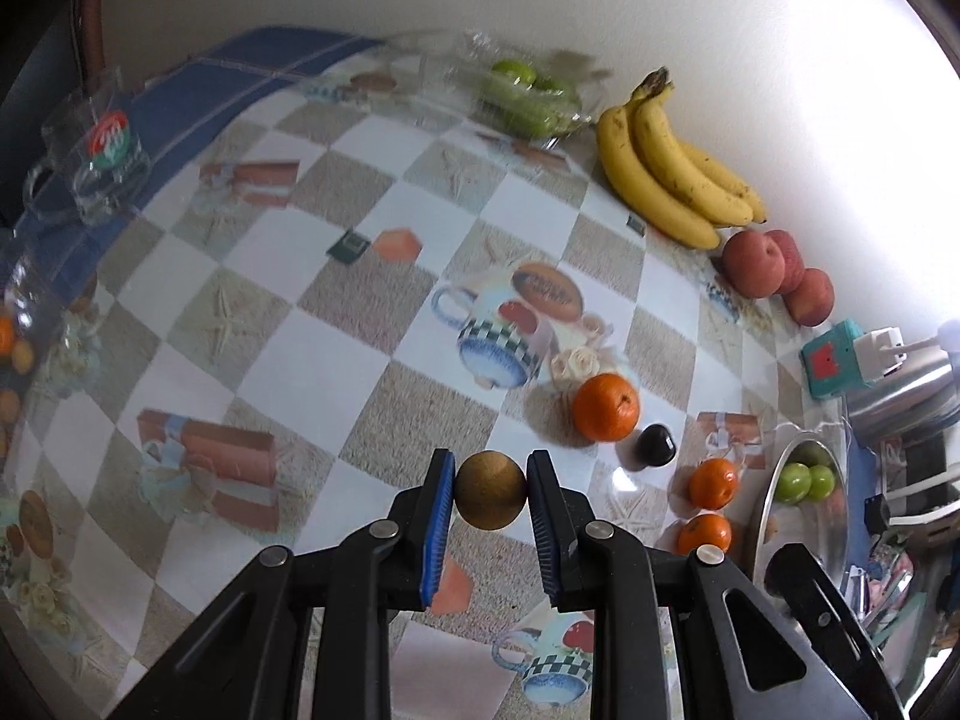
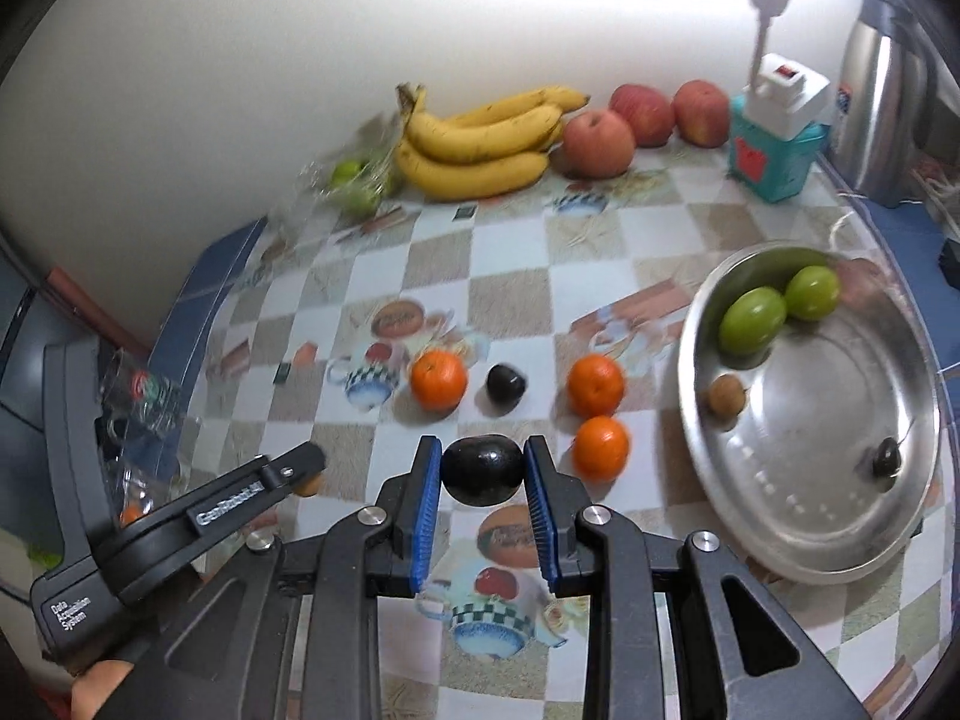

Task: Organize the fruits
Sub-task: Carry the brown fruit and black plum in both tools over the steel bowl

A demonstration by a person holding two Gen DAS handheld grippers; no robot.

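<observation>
My left gripper (image 1: pixel 490 495) is shut on a small brown round fruit (image 1: pixel 489 489), held above the checkered tablecloth. In the right wrist view my right gripper (image 2: pixel 483 471) is shut on a dark plum (image 2: pixel 482 470), also off the table. On the cloth lie three oranges (image 2: pixel 438 378) (image 2: pixel 595 385) (image 2: pixel 600 447) and another dark plum (image 2: pixel 506 383). The metal plate (image 2: pixel 840 534) at the right holds two green fruits (image 2: pixel 753 321), a brown fruit (image 2: pixel 726 395) and a small dark fruit (image 2: pixel 885 457). The left gripper's body (image 2: pixel 180 510) shows at the lower left.
Bananas (image 2: pixel 480 144), three red apples (image 2: pixel 599 143) and a plastic bag of green fruits (image 2: pixel 354 180) line the wall. A teal box with a white plug (image 2: pixel 774 138) and a steel thermos (image 2: pixel 882 96) stand at the back right. A glass mug (image 1: pixel 102 156) sits far left on blue cloth.
</observation>
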